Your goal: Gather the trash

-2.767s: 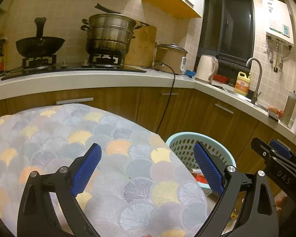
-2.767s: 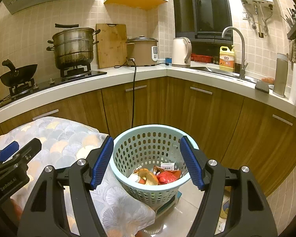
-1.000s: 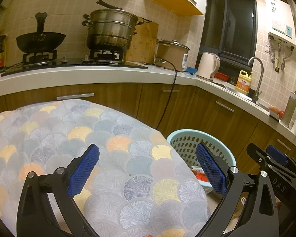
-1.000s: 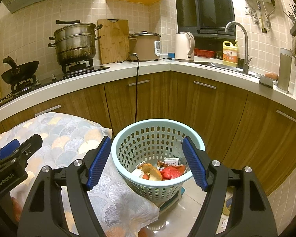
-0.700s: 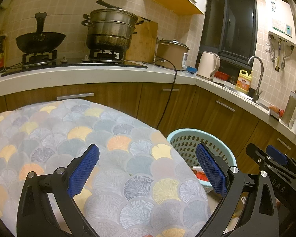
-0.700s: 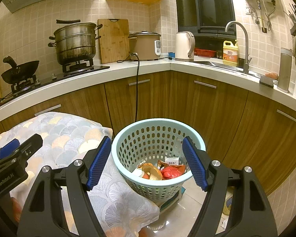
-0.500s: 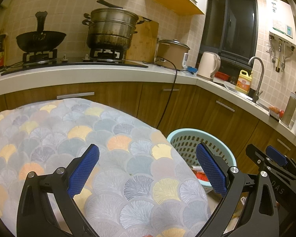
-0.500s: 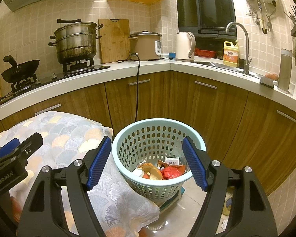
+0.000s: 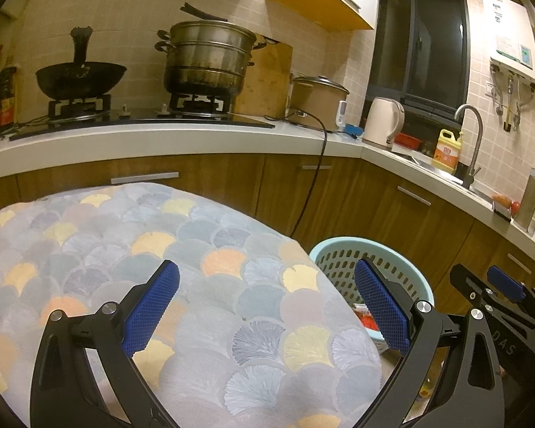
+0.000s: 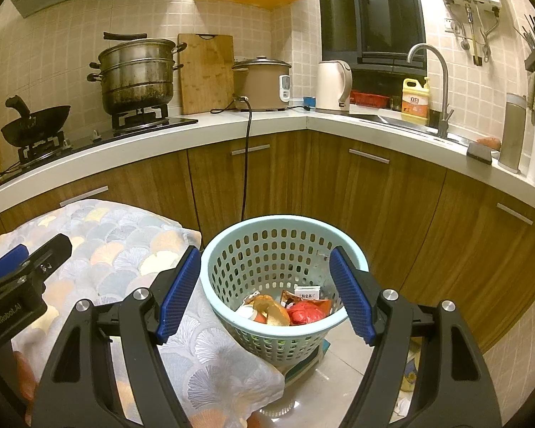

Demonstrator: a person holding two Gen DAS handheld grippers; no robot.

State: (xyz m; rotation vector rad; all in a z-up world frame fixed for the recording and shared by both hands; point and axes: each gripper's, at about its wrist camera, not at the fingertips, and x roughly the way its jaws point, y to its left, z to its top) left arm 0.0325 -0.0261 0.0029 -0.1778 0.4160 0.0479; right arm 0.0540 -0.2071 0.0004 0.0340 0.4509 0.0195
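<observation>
Left wrist view: your left hand-held gripper hangs wide open and empty over the patterned cloth; the basket sits at two o'clock.

Right wrist view: your right hand-held gripper, gaping and empty, is nearer. The upright basket lies at twelve o'clock, its trash inside.

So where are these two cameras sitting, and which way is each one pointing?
Left wrist view: rides on the left claw, facing forward and slightly down over the patterned tablecloth; its own two open blue-padded fingers show, plus the right claw at the edge.
Right wrist view: rides on the right claw, looking down into the blue basket of trash; its open fingers show, and the left claw at the left.
Shared: basket, tablecloth, kitchen counter.
</observation>
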